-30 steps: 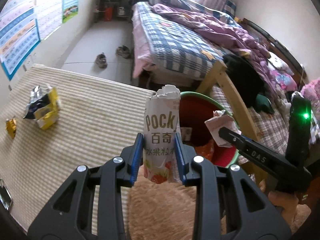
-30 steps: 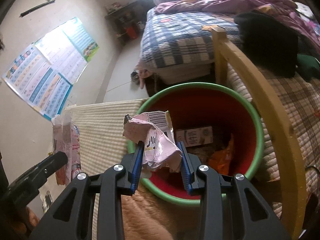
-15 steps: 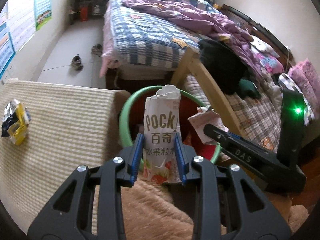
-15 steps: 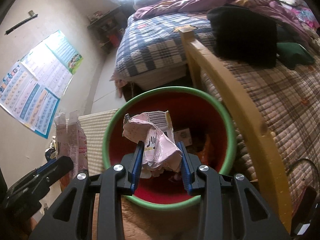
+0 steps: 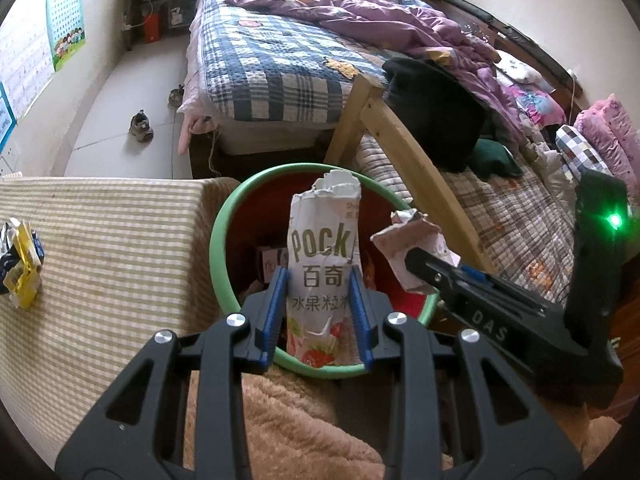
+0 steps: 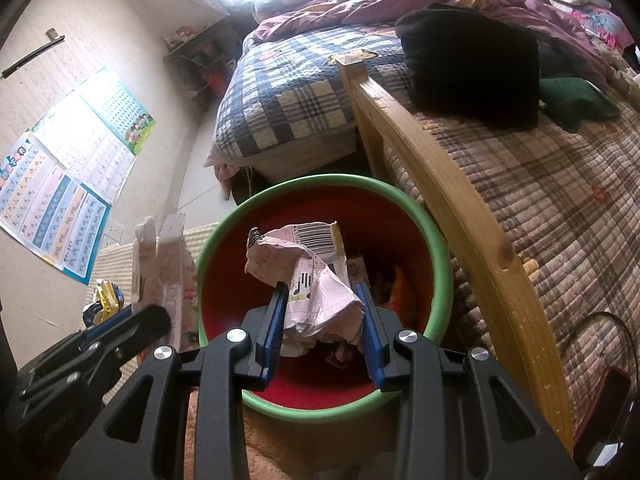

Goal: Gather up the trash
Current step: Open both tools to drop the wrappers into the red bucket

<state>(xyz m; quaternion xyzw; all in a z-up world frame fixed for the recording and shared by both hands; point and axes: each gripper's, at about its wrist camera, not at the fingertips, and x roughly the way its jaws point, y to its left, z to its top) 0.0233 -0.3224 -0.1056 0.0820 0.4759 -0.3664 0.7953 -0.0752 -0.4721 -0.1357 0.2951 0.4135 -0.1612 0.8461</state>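
Both grippers loaded, hanging over the bin mouth.

Left wrist view: left gripper [image 5: 319, 306] clamped an upright, torn Pocky box [image 5: 322, 264], thin creased card, long axis vertical, directly above the red, green-rimmed bin [image 5: 218, 240] off the striped table's right edge.
Right wrist view: right gripper [image 6: 323, 322] pinched a crumpled pink wrapper [image 6: 310, 280], nearer the bin's centre.

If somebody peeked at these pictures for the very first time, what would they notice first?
Probably the big red bin with the green rim in the middle. Right over it, the left hand-held gripper clamps a torn Pocky box, and the right hand-held gripper clamps a crumpled pink wrapper.
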